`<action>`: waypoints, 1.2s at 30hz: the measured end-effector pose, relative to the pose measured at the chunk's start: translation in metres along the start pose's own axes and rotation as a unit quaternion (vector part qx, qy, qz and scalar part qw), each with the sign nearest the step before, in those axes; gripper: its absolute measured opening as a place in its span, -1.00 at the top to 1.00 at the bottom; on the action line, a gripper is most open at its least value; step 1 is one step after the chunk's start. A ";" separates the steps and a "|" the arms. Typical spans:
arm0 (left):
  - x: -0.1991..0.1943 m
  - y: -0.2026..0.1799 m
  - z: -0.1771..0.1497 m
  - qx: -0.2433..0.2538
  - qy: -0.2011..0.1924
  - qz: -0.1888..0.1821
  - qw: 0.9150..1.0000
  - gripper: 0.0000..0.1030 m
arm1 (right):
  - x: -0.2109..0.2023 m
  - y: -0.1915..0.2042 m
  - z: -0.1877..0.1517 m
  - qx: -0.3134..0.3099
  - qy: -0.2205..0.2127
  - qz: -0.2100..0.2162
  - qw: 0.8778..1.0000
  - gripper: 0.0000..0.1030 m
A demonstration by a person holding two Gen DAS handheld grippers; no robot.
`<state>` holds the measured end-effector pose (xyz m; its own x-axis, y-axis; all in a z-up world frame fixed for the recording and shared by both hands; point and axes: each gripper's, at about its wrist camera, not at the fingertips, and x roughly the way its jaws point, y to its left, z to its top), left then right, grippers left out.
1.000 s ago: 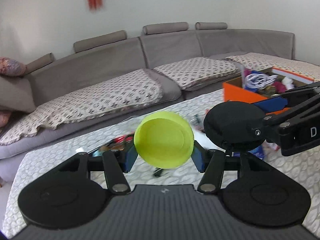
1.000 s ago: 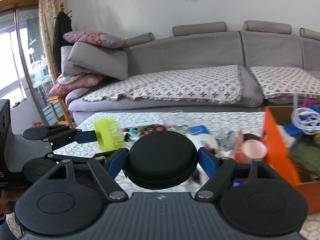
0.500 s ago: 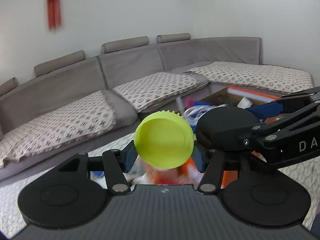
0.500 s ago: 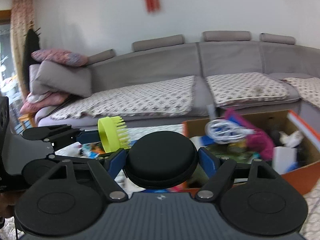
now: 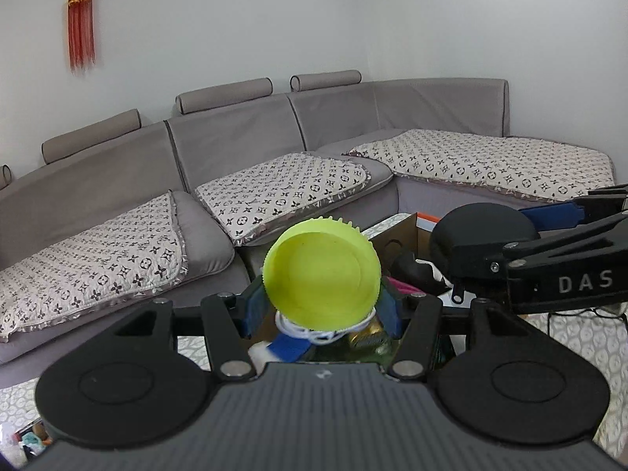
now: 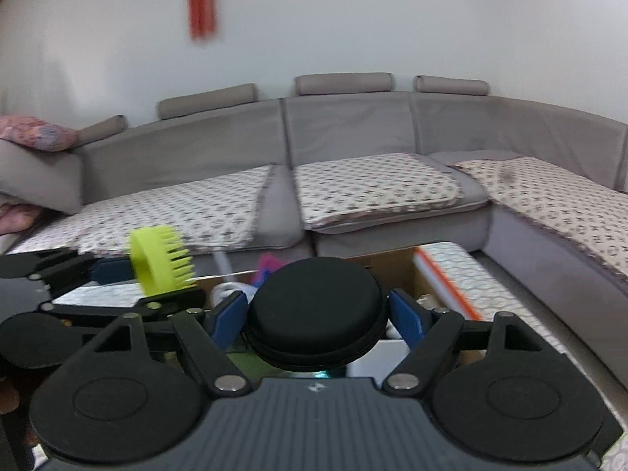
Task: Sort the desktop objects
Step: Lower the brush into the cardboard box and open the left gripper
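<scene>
Both items are now carried above the box [image 6: 443, 274], brush [image 5: 322, 274] clenched by left gripper [image 5: 322, 310], case [image 6: 318, 314] by right gripper [image 6: 318, 318], so dropping seems next.

Plain white wall [image 5: 274, 19] bearing a red tasselled knot ornament [image 5: 80, 19]. Below it, a grey corner sofa [image 5: 235, 133] with roll headrests and patterned seat covers [image 5: 282, 184]. A pink cushion [image 6: 35, 137] rests at its far left end.
</scene>
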<state>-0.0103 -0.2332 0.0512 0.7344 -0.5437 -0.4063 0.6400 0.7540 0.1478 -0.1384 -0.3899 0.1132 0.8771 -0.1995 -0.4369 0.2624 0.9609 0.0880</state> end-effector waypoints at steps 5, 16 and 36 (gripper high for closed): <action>0.014 -0.006 0.003 0.001 0.013 0.020 1.000 -0.09 | 0.026 -0.016 -0.001 0.004 0.008 -0.025 1.000 -0.53; 0.036 0.000 0.000 0.001 0.053 0.055 0.997 -0.09 | 0.065 -0.032 -0.003 0.029 0.037 -0.042 0.998 -0.53; 0.036 -0.006 0.014 -0.009 0.068 0.069 0.995 -0.18 | 0.082 -0.032 -0.002 0.040 0.048 -0.042 0.997 -0.56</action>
<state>0.0150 -0.2624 0.0482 0.7764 -0.3806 -0.5023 0.5303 0.8252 0.1945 -0.0754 -0.4369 0.0729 0.8092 -0.2560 -0.5289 0.3679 0.9226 0.1164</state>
